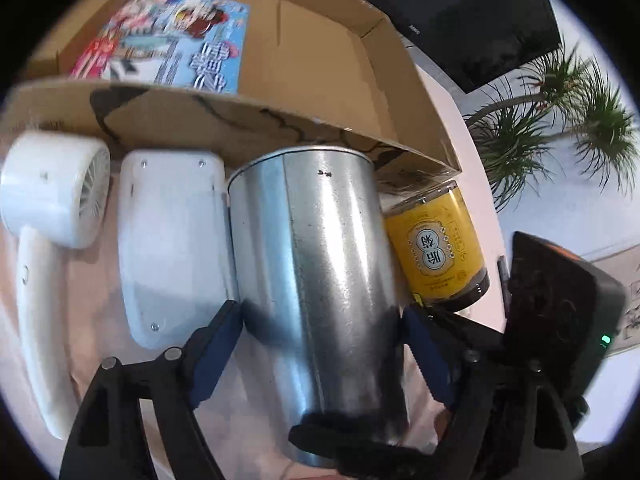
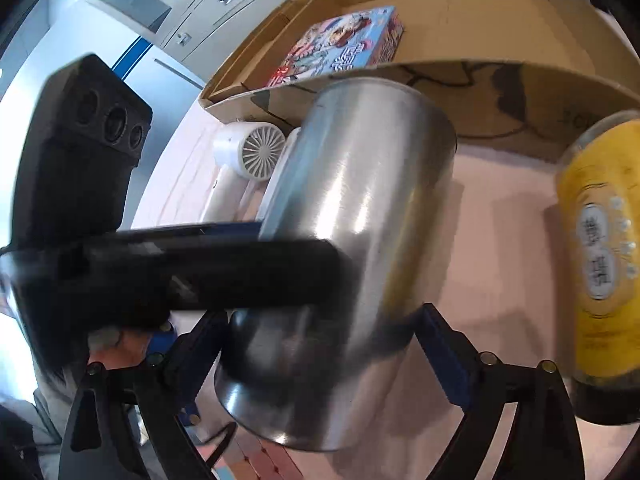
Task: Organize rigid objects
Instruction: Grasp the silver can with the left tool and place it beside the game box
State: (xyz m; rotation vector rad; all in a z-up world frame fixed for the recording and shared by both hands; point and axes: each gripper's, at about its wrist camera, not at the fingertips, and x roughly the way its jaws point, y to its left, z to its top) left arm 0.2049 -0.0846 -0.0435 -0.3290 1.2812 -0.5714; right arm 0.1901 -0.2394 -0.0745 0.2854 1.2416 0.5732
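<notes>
Metal tumbler [image 1: 320, 280] lying on the pink counter [image 1: 472, 152] before the cardboard box [image 1: 320, 60]. Left hand-held gripper [image 1: 322, 334] straddles it, jaws apart, pads at its sides, whether pressing unclear. Right hand-held gripper [image 2: 324, 340] likewise wide. Judgement: centre both pads, close squarely, lift level into the box.
</notes>
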